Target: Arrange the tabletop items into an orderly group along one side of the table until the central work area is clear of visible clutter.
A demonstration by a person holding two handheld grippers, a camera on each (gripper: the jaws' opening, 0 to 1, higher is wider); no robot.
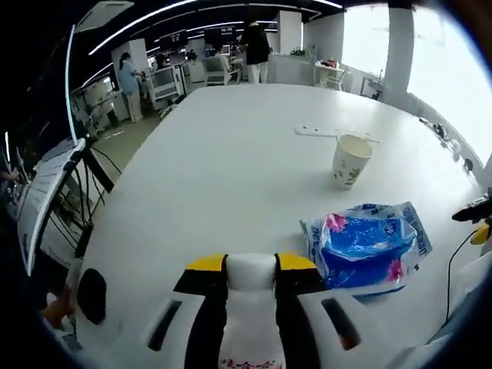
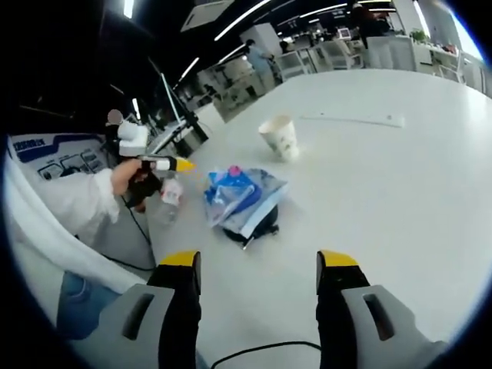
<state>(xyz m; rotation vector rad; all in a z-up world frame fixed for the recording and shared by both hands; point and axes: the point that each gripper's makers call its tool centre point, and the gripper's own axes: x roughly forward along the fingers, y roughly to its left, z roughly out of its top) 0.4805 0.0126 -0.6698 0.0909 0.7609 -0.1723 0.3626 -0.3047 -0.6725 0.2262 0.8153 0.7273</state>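
1. A small plastic bottle point(image 1: 250, 315) with a white cap is pinched between the yellow-tipped jaws of the left gripper point(image 1: 250, 265), at the near edge of the white table point(image 1: 231, 154). In the right gripper view the same bottle point(image 2: 171, 192) hangs just off the table's edge beside a person's hand point(image 2: 127, 178).
2. The blue tissue pack point(image 1: 367, 247) lies just beside the held bottle, with a dark object point(image 2: 257, 225) tucked under it; what that object is cannot be told.
3. The paper cup point(image 1: 350, 160) stands upright further in, and a flat white strip point(image 1: 327, 131) lies beyond it.
4. The right gripper point(image 2: 257, 265) is held above the table with its jaws spread and empty.
5. The bottle is best set down upright near the tissue pack, along this edge, and released only once its base rests flat; a tilted release is judged likely to topple it.
6. The cup is best brought over afterwards, gripped lightly so that its wall is not crushed.
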